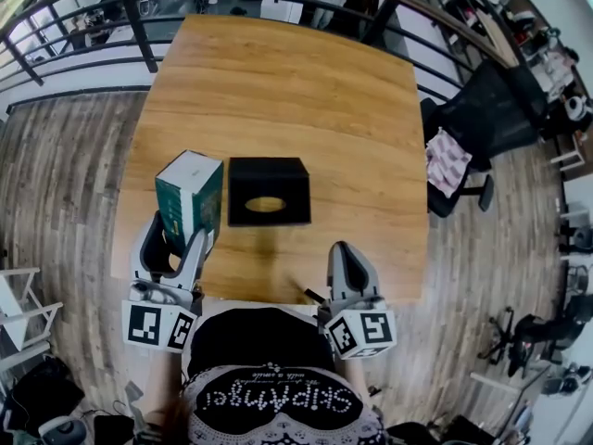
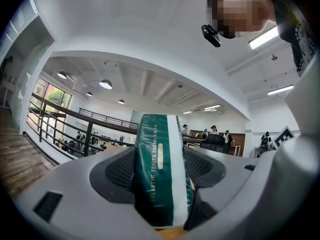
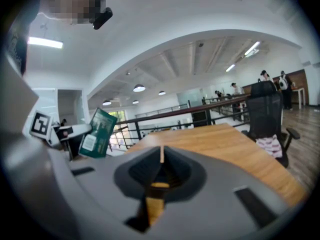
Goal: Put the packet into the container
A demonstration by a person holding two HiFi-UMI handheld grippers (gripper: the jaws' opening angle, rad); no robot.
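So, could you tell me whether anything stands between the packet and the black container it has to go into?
Nothing visible does. The packet, clamped in the left gripper, is right beside the container, with only bare table between them. The right gripper is shut and empty, off to the container's other side.

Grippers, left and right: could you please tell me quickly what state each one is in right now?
Left gripper: closed on the green packet.
Right gripper: closed, holding nothing.
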